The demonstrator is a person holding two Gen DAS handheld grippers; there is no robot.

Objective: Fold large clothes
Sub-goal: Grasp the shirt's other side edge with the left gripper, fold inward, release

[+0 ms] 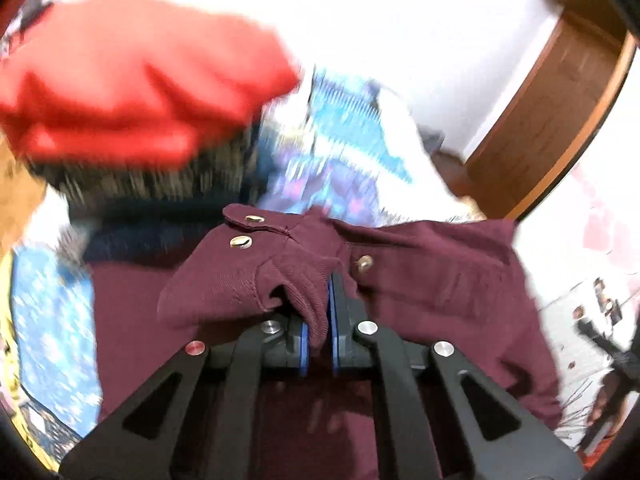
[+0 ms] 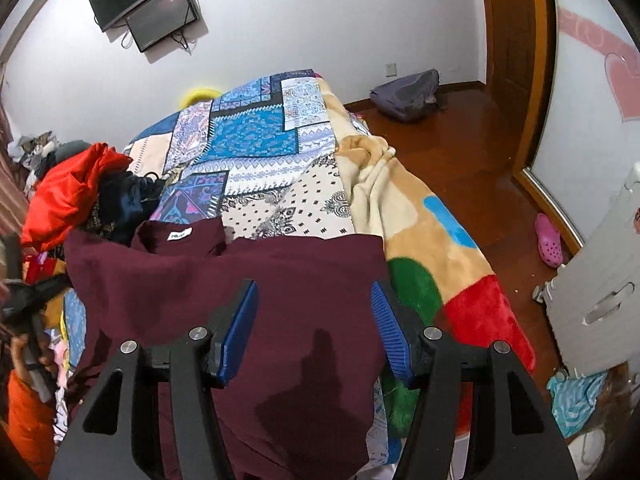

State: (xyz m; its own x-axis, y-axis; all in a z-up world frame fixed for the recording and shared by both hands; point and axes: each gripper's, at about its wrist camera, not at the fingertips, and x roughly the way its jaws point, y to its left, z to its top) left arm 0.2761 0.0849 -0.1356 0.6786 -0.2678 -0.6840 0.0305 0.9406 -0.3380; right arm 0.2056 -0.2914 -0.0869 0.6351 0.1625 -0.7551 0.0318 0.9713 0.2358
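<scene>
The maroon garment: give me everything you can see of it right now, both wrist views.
The maroon garment is a dark wine-red, fine-ribbed knit, spread over the patchwork bedspread. A white label shows inside its neckline at the far edge. A cuff-like flap with brass-coloured snap buttons is bunched up and pinched in the shut jaws of the left gripper. The right gripper hangs above the cloth with its jaws open, casting a shadow on it. A pile of red and dark clothes touches its left edge.
</scene>
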